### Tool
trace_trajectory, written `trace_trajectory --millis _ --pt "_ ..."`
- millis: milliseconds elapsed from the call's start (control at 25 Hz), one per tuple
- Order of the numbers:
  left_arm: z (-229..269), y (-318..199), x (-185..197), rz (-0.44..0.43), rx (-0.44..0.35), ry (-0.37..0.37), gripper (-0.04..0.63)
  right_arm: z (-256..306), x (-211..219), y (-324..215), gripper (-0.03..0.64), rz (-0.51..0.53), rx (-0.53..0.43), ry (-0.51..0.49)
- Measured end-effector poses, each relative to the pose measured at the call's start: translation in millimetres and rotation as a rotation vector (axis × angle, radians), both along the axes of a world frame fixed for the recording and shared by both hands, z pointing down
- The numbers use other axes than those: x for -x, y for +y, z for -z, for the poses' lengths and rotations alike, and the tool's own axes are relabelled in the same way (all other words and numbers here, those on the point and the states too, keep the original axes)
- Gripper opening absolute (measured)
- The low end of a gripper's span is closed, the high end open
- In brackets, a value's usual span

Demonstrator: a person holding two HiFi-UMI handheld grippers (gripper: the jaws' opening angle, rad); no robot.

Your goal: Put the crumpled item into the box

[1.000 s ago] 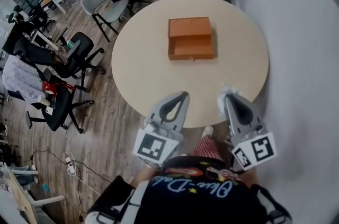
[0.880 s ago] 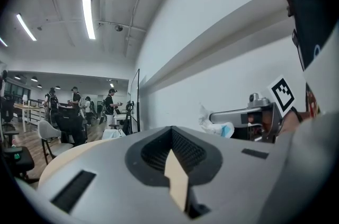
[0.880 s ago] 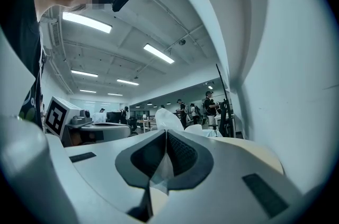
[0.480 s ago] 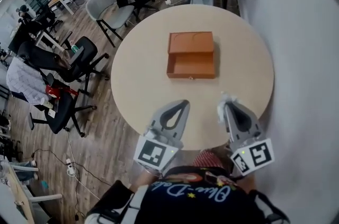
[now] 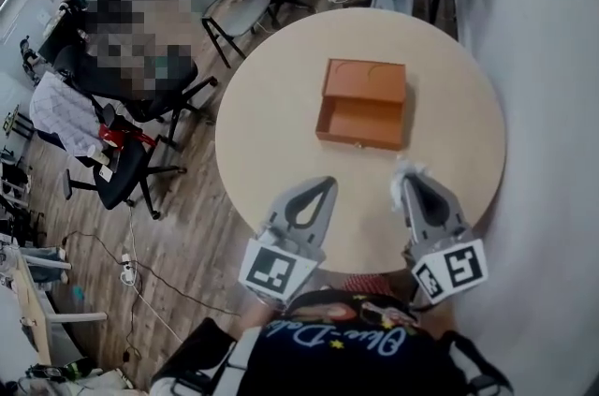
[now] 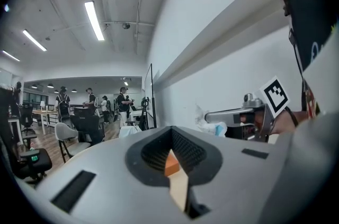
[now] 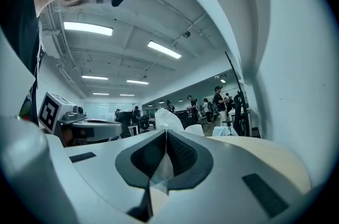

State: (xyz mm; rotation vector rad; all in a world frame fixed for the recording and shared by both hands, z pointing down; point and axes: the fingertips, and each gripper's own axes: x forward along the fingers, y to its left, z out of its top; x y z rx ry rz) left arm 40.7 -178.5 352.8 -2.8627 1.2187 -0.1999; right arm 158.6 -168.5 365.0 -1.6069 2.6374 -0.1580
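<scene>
An orange box [image 5: 363,104] lies open on the round beige table [image 5: 281,123], its lid flipped back on the far side. My right gripper [image 5: 409,182] hovers over the table's near right edge, shut on a crumpled white tissue [image 5: 404,168] that sticks out past the jaw tips. The same tissue [image 7: 168,118] shows pinched between the jaws in the right gripper view. My left gripper [image 5: 323,186] is shut with nothing in it, level with the right one, over the table's near edge. Through its jaw slit a sliver of the orange box [image 6: 171,162] shows.
A white wall [image 5: 552,104] runs close along the table's right side. Office chairs [image 5: 131,169] and a grey chair [image 5: 234,15] stand on the wooden floor to the left and behind. Cables and a power strip [image 5: 124,260] lie on the floor at the lower left.
The view has shifted, so the table and box now sit further right and lower in the head view. Both grippers keep their places and stay shut, the right one still holding the tissue.
</scene>
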Motion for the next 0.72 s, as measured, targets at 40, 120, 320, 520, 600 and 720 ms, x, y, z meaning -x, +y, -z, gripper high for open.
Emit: trace_trajectory --millis 40,120,320,520,600,720 --pt "-1.1 -1.2 2.4 0.010 0.004 0.002 -0.008 -0.9 -0.9 -3.3 0.005 -0.003 0.003 -0.008" --pt "-1.1 -6.8 6.9 0.029 0.003 -0.002 -0.008 -2.2 -3.8 -12.3 0.005 -0.003 -0.001 -0.003" --pt "1.6 -22.5 11.1 0.079 -0.023 -0.004 -0.008 -2.1 -9.0 -37.1 0.005 0.022 -0.016 0.009" --pt "-0.2 -36.5 11.7 0.117 -0.033 -0.010 -0.008 -6.5 -5.3 -63.2 0.005 0.073 -0.017 0.032" --pt "-4.2 -40.9 12.2 0.127 -0.024 -0.014 -0.008 -11.2 -3.3 -73.9 0.005 0.087 -0.010 0.047" --pt "-10.1 -49.0 14.4 0.141 -0.004 -0.018 -0.008 -19.8 -1.7 -89.1 0.005 0.095 0.013 0.060"
